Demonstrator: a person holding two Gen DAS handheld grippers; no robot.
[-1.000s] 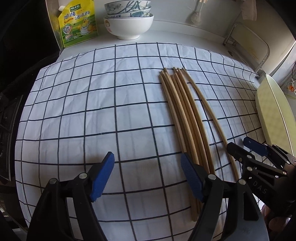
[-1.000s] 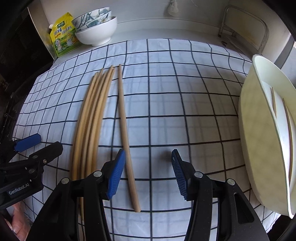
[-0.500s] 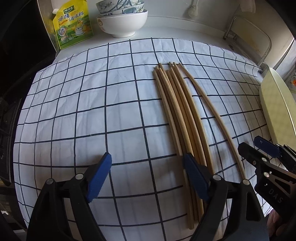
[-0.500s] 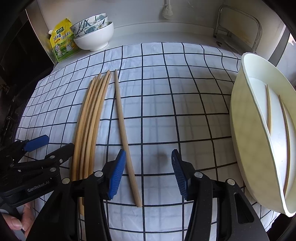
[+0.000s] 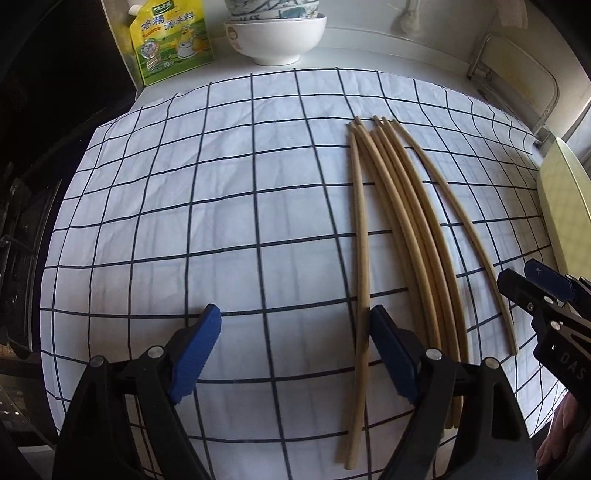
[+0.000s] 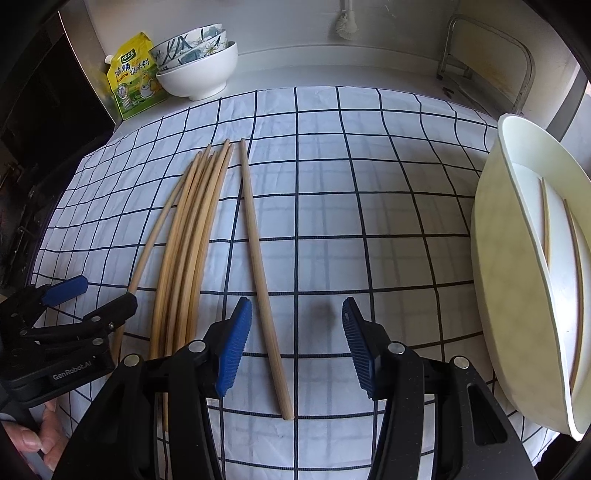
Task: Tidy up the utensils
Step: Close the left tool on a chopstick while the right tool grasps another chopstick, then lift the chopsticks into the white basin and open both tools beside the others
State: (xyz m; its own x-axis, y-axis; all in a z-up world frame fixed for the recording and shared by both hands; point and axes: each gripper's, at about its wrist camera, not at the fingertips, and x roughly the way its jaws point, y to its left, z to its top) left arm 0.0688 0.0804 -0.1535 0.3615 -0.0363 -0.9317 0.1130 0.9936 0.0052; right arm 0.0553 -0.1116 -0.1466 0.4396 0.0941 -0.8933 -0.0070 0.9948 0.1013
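Several long bamboo chopsticks lie side by side on a white checked cloth. One chopstick has slid left of the bunch and lies just inside my left gripper's right finger. My left gripper is open and holds nothing. In the right wrist view the bunch lies left, and a single chopstick runs between the fingers of my open right gripper, near its left finger. A cream tray at the right holds two chopsticks.
Stacked bowls and a yellow-green pouch stand at the back of the counter. A metal rack stands at the back right. The cloth's left edge borders a dark stove area.
My left gripper has moved forward and right toward the bunch; one chopstick has separated to the bunch's left. My right gripper stays over the single chopstick. Both stay open.
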